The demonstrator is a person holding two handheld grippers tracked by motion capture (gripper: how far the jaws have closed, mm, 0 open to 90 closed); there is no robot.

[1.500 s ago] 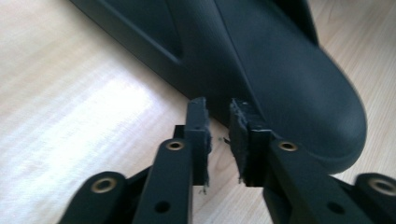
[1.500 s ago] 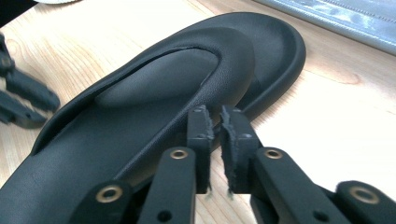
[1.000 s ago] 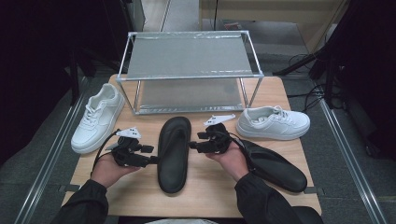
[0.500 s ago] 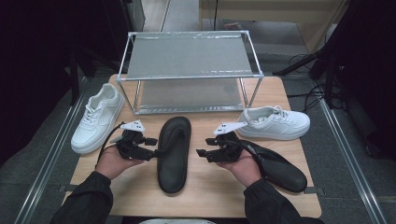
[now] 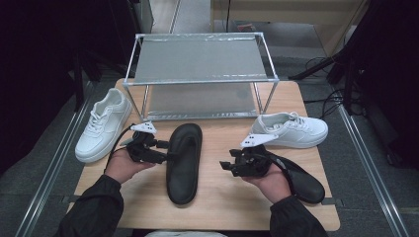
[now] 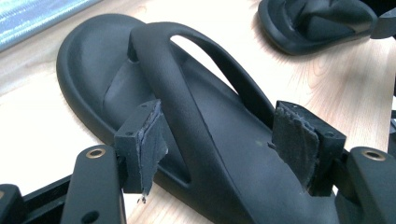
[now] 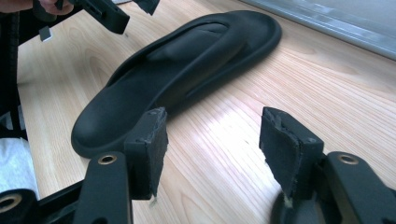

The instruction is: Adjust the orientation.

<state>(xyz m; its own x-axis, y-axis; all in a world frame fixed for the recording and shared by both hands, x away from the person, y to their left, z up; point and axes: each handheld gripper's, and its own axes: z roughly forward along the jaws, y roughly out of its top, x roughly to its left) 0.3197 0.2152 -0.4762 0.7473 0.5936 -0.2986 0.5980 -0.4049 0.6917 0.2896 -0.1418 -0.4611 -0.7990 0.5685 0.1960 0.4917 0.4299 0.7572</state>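
1. Right gripper (image 5: 228,166): jaws spread, nothing between them, over bare table (image 5: 222,197).
2. Left gripper (image 5: 165,149): jaws spread, straddling the strap of the black sandal (image 5: 184,160); pads clear of it.
3. Second sandal (image 5: 301,180): behind the right gripper.

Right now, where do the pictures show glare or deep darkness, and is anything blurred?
High view: the floor around the table is very dark. Right gripper view: a bright glare patch on the wood beside the black sandal; the near jaws look soft. Left gripper view: sandal strap sharp.
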